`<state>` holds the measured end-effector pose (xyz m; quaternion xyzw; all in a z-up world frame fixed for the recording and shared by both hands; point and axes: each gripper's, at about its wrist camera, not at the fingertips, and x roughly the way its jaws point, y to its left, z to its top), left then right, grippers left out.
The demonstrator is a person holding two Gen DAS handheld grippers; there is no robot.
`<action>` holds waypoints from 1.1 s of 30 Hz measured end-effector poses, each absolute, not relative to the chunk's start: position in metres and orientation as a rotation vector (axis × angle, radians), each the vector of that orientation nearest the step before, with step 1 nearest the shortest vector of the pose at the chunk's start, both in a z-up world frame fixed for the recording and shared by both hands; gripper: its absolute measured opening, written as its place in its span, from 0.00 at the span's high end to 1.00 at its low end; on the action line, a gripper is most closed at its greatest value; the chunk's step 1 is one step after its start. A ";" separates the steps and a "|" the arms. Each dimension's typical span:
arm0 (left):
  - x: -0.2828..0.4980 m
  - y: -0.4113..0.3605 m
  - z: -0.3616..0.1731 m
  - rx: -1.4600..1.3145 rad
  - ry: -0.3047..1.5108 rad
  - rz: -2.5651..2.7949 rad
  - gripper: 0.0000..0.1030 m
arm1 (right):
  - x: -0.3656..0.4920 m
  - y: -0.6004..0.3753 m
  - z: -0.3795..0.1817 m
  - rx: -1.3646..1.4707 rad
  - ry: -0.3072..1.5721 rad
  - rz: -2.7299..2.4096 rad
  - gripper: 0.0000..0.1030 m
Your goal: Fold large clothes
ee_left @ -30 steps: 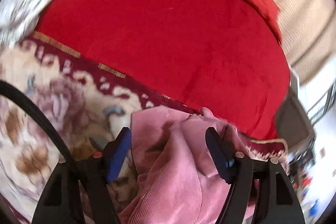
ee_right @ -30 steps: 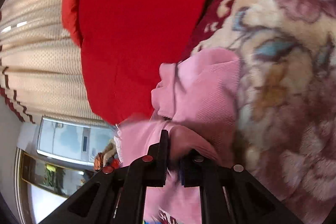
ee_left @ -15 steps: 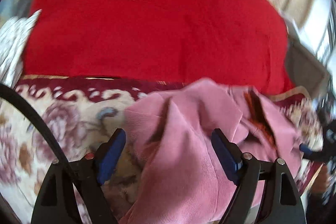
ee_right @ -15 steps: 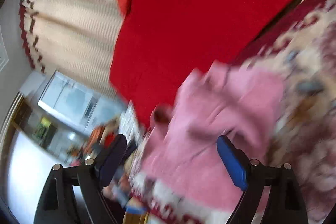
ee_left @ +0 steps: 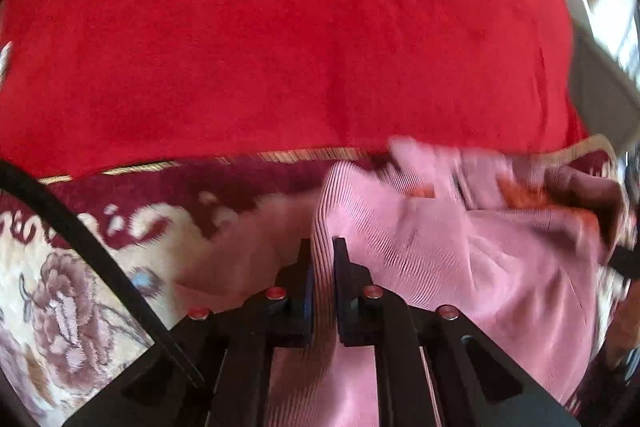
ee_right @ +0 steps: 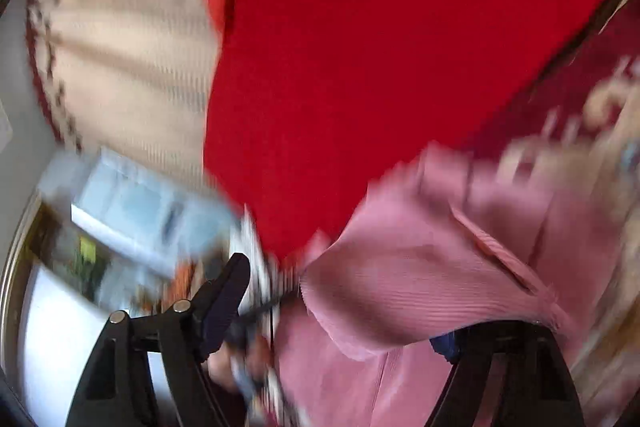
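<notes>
On floral rug, beside red blanket: pink ribbed garment being handled.
Left gripper (ee_left: pixel 323 247) fingers pinched together on a fold of the pink garment (ee_left: pixel 460 247), which spreads rightward over the floral rug (ee_left: pixel 72 291), its far edge touching the red blanket (ee_left: pixel 280 35). Right gripper (ee_right: pixel 344 307) fingers wide apart, garment (ee_right: pixel 420 275) lying between them and draped over the right one; view blurred.

Left tool (ee_left: pixel 322 251) clamped; right tool (ee_right: pixel 340 303) spread wide.
</notes>
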<state>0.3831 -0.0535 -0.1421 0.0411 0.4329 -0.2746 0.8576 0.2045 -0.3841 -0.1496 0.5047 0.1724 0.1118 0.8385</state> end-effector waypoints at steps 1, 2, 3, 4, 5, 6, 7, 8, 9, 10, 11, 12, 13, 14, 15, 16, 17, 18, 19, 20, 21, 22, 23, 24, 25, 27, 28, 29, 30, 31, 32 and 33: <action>0.386 -0.040 -0.138 0.029 0.886 -0.543 0.93 | 0.201 -0.388 -0.152 1.094 0.351 0.212 0.21; 0.389 -0.027 -0.136 -0.032 0.873 -0.522 0.95 | 0.198 -0.388 -0.154 1.095 0.336 0.191 0.21; 0.390 -0.014 -0.133 -0.088 0.859 -0.501 0.95 | 0.194 -0.384 -0.153 1.059 0.336 0.176 0.21; 0.391 0.001 -0.131 -0.145 0.839 -0.467 0.95 | 0.190 -0.379 -0.151 1.017 0.337 0.160 0.21; 0.391 0.017 -0.130 -0.190 0.826 -0.424 0.95 | 0.183 -0.375 -0.149 0.985 0.326 0.140 0.21; 0.390 0.030 -0.131 -0.217 0.827 -0.401 0.95 | 0.177 -0.374 -0.148 0.985 0.308 0.134 0.19; 0.387 0.038 -0.132 -0.232 0.833 -0.397 0.95 | 0.172 -0.372 -0.147 0.999 0.295 0.141 0.19; 0.382 0.046 -0.133 -0.245 0.847 -0.389 0.94 | 0.170 -0.369 -0.145 1.005 0.294 0.153 0.19; 0.376 0.050 -0.134 -0.250 0.859 -0.388 0.89 | 0.170 -0.365 -0.143 0.998 0.301 0.161 0.19; 0.369 0.053 -0.135 -0.257 0.880 -0.403 0.68 | 0.169 -0.358 -0.140 0.981 0.315 0.173 0.19; 0.360 0.055 -0.133 -0.259 0.892 -0.427 0.41 | 0.169 -0.350 -0.138 0.966 0.329 0.190 0.20; 0.354 0.055 -0.133 -0.254 0.897 -0.445 0.23 | 0.168 -0.346 -0.138 0.959 0.336 0.203 0.21; 0.348 0.053 -0.133 -0.244 0.896 -0.459 0.22 | 0.168 -0.336 -0.138 0.956 0.344 0.208 0.21; 0.341 0.048 -0.130 -0.224 0.890 -0.478 0.22 | 0.170 -0.324 -0.138 0.947 0.363 0.208 0.26; 0.340 0.043 -0.128 -0.207 0.888 -0.493 0.22 | 0.170 -0.322 -0.140 0.938 0.376 0.203 0.34; 0.338 0.036 -0.126 -0.188 0.890 -0.508 0.22 | 0.174 -0.314 -0.142 0.921 0.401 0.175 0.39; 0.338 0.027 -0.124 -0.168 0.904 -0.518 0.20 | 0.175 -0.308 -0.148 0.916 0.419 0.154 0.48; 0.342 0.017 -0.122 -0.145 0.933 -0.532 0.18 | 0.178 -0.302 -0.157 0.918 0.452 0.134 0.51; 0.347 0.009 -0.124 -0.126 0.962 -0.547 0.18 | 0.181 -0.298 -0.163 0.921 0.473 0.122 0.52; 0.354 -0.003 -0.127 -0.096 0.996 -0.547 0.18 | 0.183 -0.296 -0.172 0.923 0.498 0.100 0.53; 0.359 -0.010 -0.130 -0.077 1.014 -0.531 0.18 | 0.185 -0.294 -0.185 0.920 0.526 0.074 0.55; 0.366 -0.019 -0.135 -0.057 1.036 -0.518 0.18 | 0.189 -0.295 -0.194 0.915 0.550 0.060 0.58; 0.369 -0.025 -0.138 -0.042 1.050 -0.511 0.18 | 0.189 -0.299 -0.205 0.905 0.569 0.045 0.66; 0.374 -0.032 -0.141 -0.022 1.063 -0.494 0.23 | 0.191 -0.304 -0.209 0.904 0.572 0.037 0.71; 0.378 -0.037 -0.143 -0.009 1.063 -0.477 0.33 | 0.191 -0.307 -0.211 0.917 0.565 0.045 0.71; 0.385 -0.047 -0.152 0.025 1.096 -0.443 0.83 | 0.189 -0.309 -0.213 0.926 0.566 0.054 0.71; 0.387 -0.050 -0.157 0.028 1.119 -0.424 0.86 | 0.189 -0.310 -0.214 0.925 0.566 0.057 0.71; 0.389 -0.049 -0.159 0.027 1.107 -0.414 0.92 | 0.186 -0.312 -0.214 0.924 0.566 0.057 0.71; 0.386 -0.050 -0.156 0.036 1.082 -0.408 0.95 | 0.185 -0.312 -0.214 0.921 0.568 0.055 0.71; 0.383 -0.049 -0.150 0.047 1.049 -0.398 0.95 | 0.184 -0.313 -0.214 0.920 0.570 0.054 0.71; 0.379 -0.044 -0.139 0.043 0.994 -0.381 0.96 | 0.183 -0.313 -0.214 0.923 0.570 0.054 0.71; 0.378 -0.038 -0.129 0.027 0.959 -0.369 0.96 | 0.181 -0.314 -0.213 0.928 0.565 0.055 0.71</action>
